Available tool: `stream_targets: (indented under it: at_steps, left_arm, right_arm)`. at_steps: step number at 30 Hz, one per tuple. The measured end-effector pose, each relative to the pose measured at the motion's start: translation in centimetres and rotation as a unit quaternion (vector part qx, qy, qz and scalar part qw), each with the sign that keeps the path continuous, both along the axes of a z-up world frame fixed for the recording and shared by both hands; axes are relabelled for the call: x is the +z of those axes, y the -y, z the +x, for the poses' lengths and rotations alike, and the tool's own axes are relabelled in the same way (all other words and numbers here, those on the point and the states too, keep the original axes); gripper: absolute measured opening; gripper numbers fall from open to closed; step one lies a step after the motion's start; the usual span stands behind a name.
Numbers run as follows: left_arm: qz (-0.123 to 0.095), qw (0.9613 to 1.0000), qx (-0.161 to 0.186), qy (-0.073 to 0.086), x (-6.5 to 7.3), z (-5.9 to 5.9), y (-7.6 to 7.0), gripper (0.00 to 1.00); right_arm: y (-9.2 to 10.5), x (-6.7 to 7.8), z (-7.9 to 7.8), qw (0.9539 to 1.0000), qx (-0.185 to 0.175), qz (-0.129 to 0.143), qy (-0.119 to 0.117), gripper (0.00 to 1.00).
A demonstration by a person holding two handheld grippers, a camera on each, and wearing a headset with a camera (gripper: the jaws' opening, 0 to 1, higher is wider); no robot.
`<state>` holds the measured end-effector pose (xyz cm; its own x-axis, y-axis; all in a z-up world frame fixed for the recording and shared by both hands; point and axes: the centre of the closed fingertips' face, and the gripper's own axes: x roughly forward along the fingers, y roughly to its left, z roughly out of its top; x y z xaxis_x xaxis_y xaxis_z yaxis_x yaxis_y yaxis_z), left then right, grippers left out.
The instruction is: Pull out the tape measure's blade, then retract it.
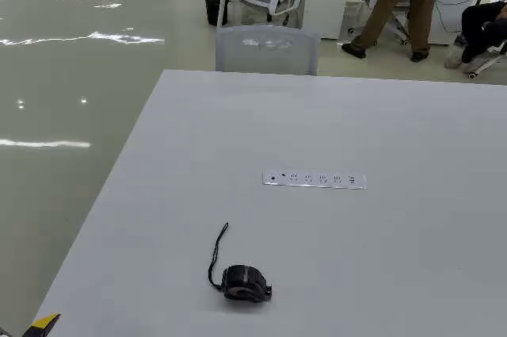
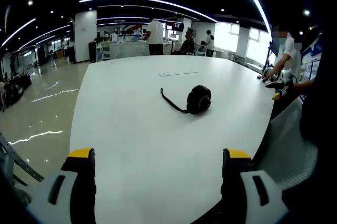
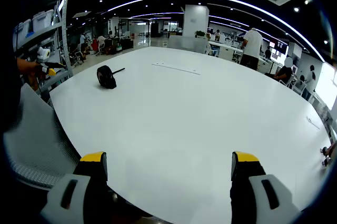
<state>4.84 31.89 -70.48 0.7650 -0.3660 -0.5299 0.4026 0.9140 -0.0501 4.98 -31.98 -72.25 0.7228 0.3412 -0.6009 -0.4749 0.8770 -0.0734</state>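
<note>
I have the white worktop (image 1: 356, 115) spread out ahead of me, bare apart from two things. A flat socket strip (image 1: 314, 180) lies near its middle. The tape (image 1: 245, 283) rests on its side near my edge, well apart from the strip, with its black strap (image 1: 215, 254) trailing away towards the far side.

The left gripper (image 2: 159, 154) stands wide open with nothing between its jaws, hanging at the near edge of the worktop, the tape (image 2: 199, 99) ahead of it and a little to the right. The right gripper (image 3: 170, 156) is likewise spread and empty, and its view puts the tape (image 3: 106, 77) far off to its left.

As I judge it, nothing of the task is done. The blade looks fully wound into the case and neither gripper touches the tape. Everything is left: steady the case with one gripper, catch the blade's hook with the other, draw it out, then let it run back in.
</note>
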Motion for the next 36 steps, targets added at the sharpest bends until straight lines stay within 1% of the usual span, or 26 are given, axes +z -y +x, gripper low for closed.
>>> stream_targets:
  at_steps: [2, 5, 7, 9, 11, 13, 17, 19, 22, 27, 29, 33, 36]
  left_arm:
    - [0.001, 1.0000, 0.001, -0.001, 0.0, -0.1, -0.1, 0.99]
    - [0.000, 1.0000, -0.001, -0.003, 0.1, -0.6, 0.4, 0.99]
    - [0.000, 1.0000, -0.002, -0.003, -0.2, -0.7, 0.1, 0.99]
    - [0.003, 1.0000, -0.001, -0.005, -0.2, -0.9, 0.1, 0.99]
    - [0.001, 1.0000, 0.000, -0.005, -0.2, -0.9, -0.2, 0.99]
    - [0.003, 1.0000, 0.002, -0.004, -0.4, -0.9, -0.7, 0.99]
    - [0.005, 1.0000, 0.001, -0.004, -0.2, -0.9, -0.5, 0.99]
    - [0.002, 1.0000, 0.003, -0.004, -0.4, -0.9, -0.7, 0.99]
    - [-0.001, 1.0000, 0.004, -0.004, -0.2, -0.9, -0.5, 0.99]
    - [0.001, 1.0000, -0.001, -0.010, -0.4, -1.0, -0.1, 0.99]
    - [0.001, 0.9999, -0.003, -0.011, -0.6, -1.0, -0.1, 0.99]
    - [0.000, 0.9999, -0.005, -0.012, -1.5, -0.8, -0.5, 0.99]
    - [0.001, 0.9999, -0.007, -0.013, -1.4, -0.8, -0.3, 0.99]
  right_arm:
    - [-0.1, 0.1, 0.1, 1.0000, 0.002, -0.002, 0.001, 1.00]
    - [0.0, 0.2, 0.3, 1.0000, 0.004, -0.006, 0.002, 1.00]
    - [0.0, 0.4, 0.4, 1.0000, 0.005, -0.006, 0.004, 1.00]
    - [0.1, 0.4, 0.5, 1.0000, 0.005, -0.006, 0.005, 1.00]
    - [0.2, 0.3, 0.5, 1.0000, 0.005, -0.005, 0.005, 1.00]
    - [0.1, 0.4, 0.5, 0.9999, 0.007, -0.007, 0.005, 1.00]
    - [0.1, 0.4, 0.6, 0.9999, 0.009, -0.007, 0.004, 1.00]
    - [0.0, 0.5, 0.6, 0.9999, 0.012, -0.010, 0.003, 1.00]
    - [0.0, 0.6, 0.6, 0.9999, 0.012, -0.008, 0.001, 1.00]
    - [-0.1, 0.6, 0.9, 0.9999, 0.013, -0.009, 0.005, 1.00]
    - [0.0, 0.5, 1.0, 0.9998, 0.014, -0.009, 0.006, 1.00]
    - [0.1, 0.6, 1.1, 0.9998, 0.017, -0.010, 0.007, 1.00]
    - [0.2, 0.5, 1.2, 0.9998, 0.018, -0.010, 0.007, 1.00]
